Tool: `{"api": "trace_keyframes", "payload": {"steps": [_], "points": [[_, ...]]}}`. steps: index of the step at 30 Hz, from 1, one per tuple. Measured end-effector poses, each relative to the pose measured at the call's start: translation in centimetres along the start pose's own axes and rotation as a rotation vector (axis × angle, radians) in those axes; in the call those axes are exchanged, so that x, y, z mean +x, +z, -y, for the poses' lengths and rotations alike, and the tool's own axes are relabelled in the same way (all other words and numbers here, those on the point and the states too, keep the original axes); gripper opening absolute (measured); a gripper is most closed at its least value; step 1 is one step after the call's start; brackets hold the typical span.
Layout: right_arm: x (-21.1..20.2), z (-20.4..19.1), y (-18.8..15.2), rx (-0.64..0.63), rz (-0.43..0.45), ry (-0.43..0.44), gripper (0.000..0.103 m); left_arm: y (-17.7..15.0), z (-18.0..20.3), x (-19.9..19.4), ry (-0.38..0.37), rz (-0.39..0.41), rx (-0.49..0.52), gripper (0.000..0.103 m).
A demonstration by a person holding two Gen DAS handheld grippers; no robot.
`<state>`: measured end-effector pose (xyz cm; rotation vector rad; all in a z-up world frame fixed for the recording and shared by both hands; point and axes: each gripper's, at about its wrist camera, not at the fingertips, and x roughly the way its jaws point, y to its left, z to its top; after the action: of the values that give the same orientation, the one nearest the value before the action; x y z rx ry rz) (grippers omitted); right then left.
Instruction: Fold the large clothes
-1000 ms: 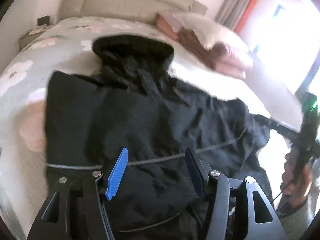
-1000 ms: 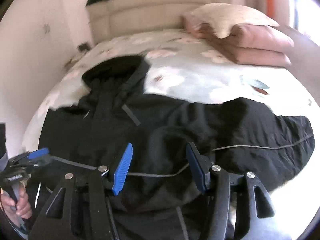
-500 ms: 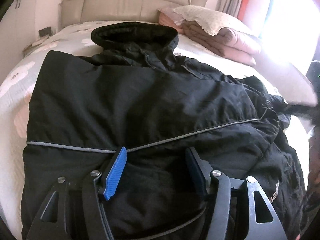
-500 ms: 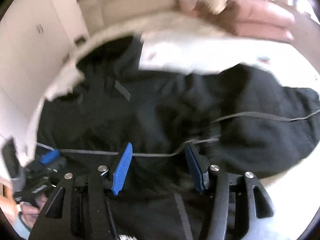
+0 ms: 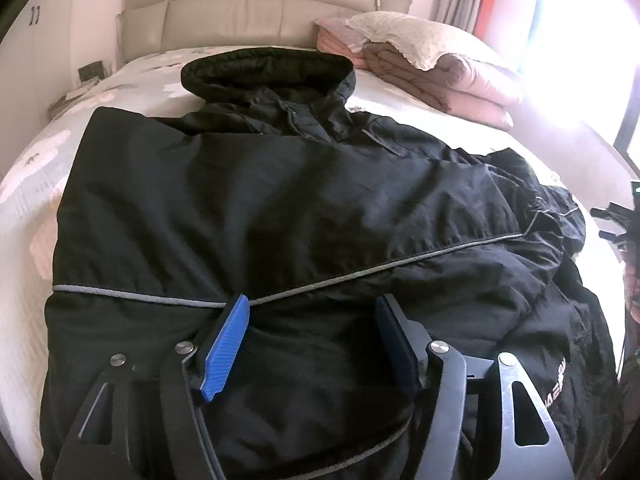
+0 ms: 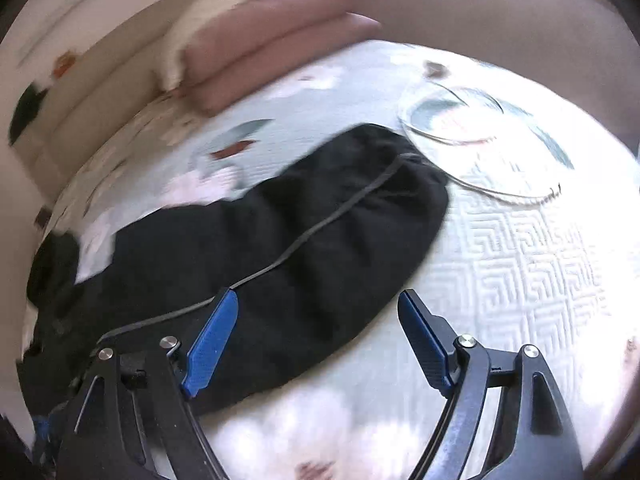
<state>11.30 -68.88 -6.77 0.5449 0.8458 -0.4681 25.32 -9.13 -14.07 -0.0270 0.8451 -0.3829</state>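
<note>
A black hooded jacket (image 5: 280, 208) lay spread flat across the floral bedspread (image 5: 36, 168), its hood (image 5: 268, 68) toward the padded headboard (image 5: 248, 8) and its hem toward the camera. The left gripper (image 5: 312, 344) hovered over the jacket's lower half with its 2 fingers well apart and nothing between them, its blue pad (image 5: 226, 346) just below the grey piping line (image 5: 360, 274) that crossed the jacket. The jacket's left edge ran straight, with a strip of bare bedspread beside it; its right side was bunched. Folded pink quilts (image 5: 448, 80) sat beyond the jacket's right shoulder, well apart from it. In the blurred right wrist view, the right gripper (image 6: 316, 340) was wide open and empty above the jacket's sleeve (image 6: 280, 240), whose rounded end stopped beside a broad stretch of bare white quilted cover (image 6: 520, 248).
</note>
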Motion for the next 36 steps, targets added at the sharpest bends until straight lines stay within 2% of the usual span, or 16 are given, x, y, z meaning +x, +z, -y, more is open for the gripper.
{"api": "trace_keyframes", "payload": {"steps": [6,8,11,12,13,14,15,18,20,22,24,25,28,33,36], "points": [[5.0,5.1,2.3,0.189,0.001,-0.003,0.085,0.0,0.2,0.1,0.010,0.002,0.005,0.070],[6.6,6.0,2.7,0.246,0.015,0.001,0.088,0.0,0.3,0.1,0.012,0.002,0.006,0.070],[7.5,4.5,4.0,0.188,0.026,-0.018,0.088,0.0,0.2,0.1,0.014,0.004,0.010,0.071],[7.6,3.6,4.2,0.153,0.029,-0.009,0.073,0.0,0.2,0.1,0.014,0.004,0.011,0.071],[7.5,2.9,4.4,0.118,0.027,-0.005,0.037,0.0,0.3,0.1,0.015,0.005,0.011,0.071],[7.4,2.2,4.6,0.087,0.014,0.022,0.023,0.0,0.2,0.1,0.015,0.005,0.012,0.071],[6.8,1.8,4.7,0.072,0.025,0.035,0.020,0.0,0.2,0.1,0.015,0.005,0.012,0.071],[2.8,0.9,4.0,0.019,0.117,0.060,0.019,0.0,0.2,0.1,0.015,0.006,0.011,0.071],[1.6,1.4,3.5,0.015,0.139,0.023,0.019,0.0,0.2,0.1,0.015,0.006,0.012,0.071],[2.9,2.5,3.0,0.034,0.090,-0.060,0.019,0.0,0.2,0.1,0.015,0.007,0.012,0.071],[6.0,3.8,2.5,0.063,-0.015,-0.129,0.019,0.0,0.2,0.1,0.017,0.006,0.014,0.071],[6.5,4.3,2.3,0.086,-0.018,-0.107,0.019,0.0,0.2,0.1,0.016,0.006,0.013,0.071],[5.3,2.9,2.8,0.063,-0.009,-0.124,0.019,0.0,0.1,0.1,0.017,0.005,0.014,0.071],[-2.1,-3.8,2.5,-0.070,0.089,0.079,0.019,0.2,0.3,-0.4,0.043,0.002,0.019,0.071],[-7.3,-11.2,1.0,-0.224,0.122,0.217,0.018,0.7,0.6,-2.6,0.040,0.032,0.007,0.071]]}}
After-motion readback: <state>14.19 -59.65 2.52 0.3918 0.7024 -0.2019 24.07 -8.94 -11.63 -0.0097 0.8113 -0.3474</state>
